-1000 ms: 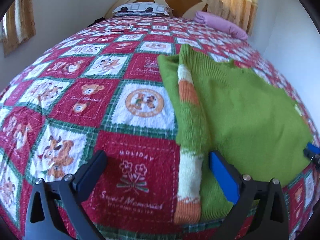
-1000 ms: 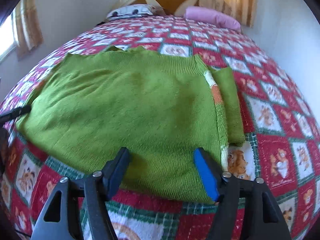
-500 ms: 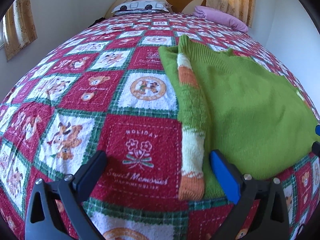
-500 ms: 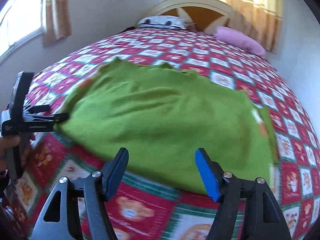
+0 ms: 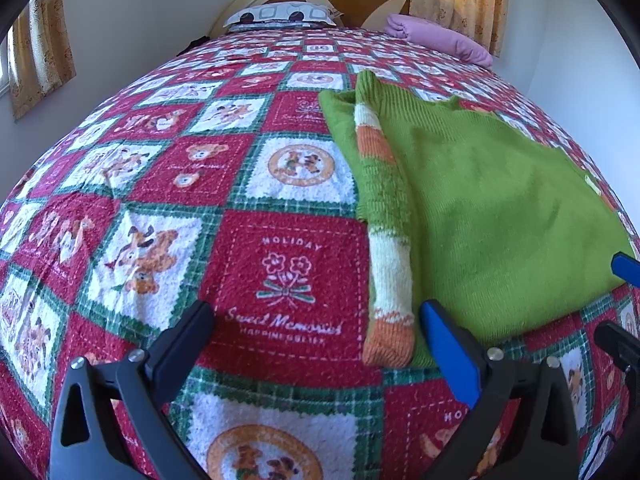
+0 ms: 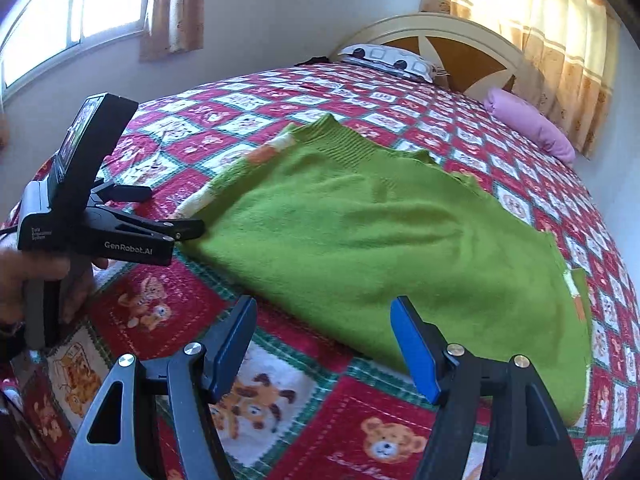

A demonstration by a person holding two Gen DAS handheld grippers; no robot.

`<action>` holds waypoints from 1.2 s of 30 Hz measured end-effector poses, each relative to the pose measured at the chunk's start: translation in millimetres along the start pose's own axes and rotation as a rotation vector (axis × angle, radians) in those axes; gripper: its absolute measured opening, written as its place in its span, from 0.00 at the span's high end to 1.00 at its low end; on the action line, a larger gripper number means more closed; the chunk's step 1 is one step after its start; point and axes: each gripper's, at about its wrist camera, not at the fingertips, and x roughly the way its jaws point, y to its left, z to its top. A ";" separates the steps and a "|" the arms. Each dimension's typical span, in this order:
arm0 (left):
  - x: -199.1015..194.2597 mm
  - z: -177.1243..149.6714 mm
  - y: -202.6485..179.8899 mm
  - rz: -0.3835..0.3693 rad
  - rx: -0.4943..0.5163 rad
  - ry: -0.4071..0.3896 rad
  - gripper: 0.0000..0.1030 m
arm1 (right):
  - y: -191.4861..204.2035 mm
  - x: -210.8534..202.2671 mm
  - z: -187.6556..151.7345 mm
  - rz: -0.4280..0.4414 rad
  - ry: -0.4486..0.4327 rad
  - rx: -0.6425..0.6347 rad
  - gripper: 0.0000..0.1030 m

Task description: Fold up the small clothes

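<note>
A: The green sweater lies flat on the bed, a striped sleeve folded in along its one side. Both grippers are empty. The right gripper stands wide open just in front of the near hem, with nothing between the jaws. The left gripper is wide open as well, over the quilt at the cuff end of that sleeve.

B: So the next fold is not yet begun?

A: I judge not. To do it well, each gripper should take a corner of the near hem — both layers together, and the sleeve too, or it can slip out. Then lift only a little and carry the hem toward the neck evenly, so that the edge stays straight. The knit looks thick and soft; a shallow pinch may lose one layer.

B: What is different from one second ago?

A: The right gripper has swung to the left along the hem and has rolled — before, it looked straight over the sweater with the sleeve at the right; now the view is tilted and the left gripper with the person's hand is large at the left. The left gripper moved only slightly. The sweater itself has not changed.
</note>
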 end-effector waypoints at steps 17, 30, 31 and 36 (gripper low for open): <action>-25.4 -15.4 20.1 -0.067 -0.059 -0.027 0.00 | 25.8 7.0 -0.9 0.007 -0.006 -0.077 0.32; -19.9 44.8 47.0 -0.046 -0.081 -0.049 0.00 | 84.6 27.7 16.7 -0.017 -0.023 -0.242 0.32; -18.6 52.2 43.9 -0.050 -0.074 -0.053 0.00 | 90.2 31.1 18.5 -0.025 -0.023 -0.258 0.32; -5.6 80.9 30.3 -0.107 -0.061 -0.061 0.00 | 108.3 45.6 24.7 -0.048 -0.024 -0.294 0.32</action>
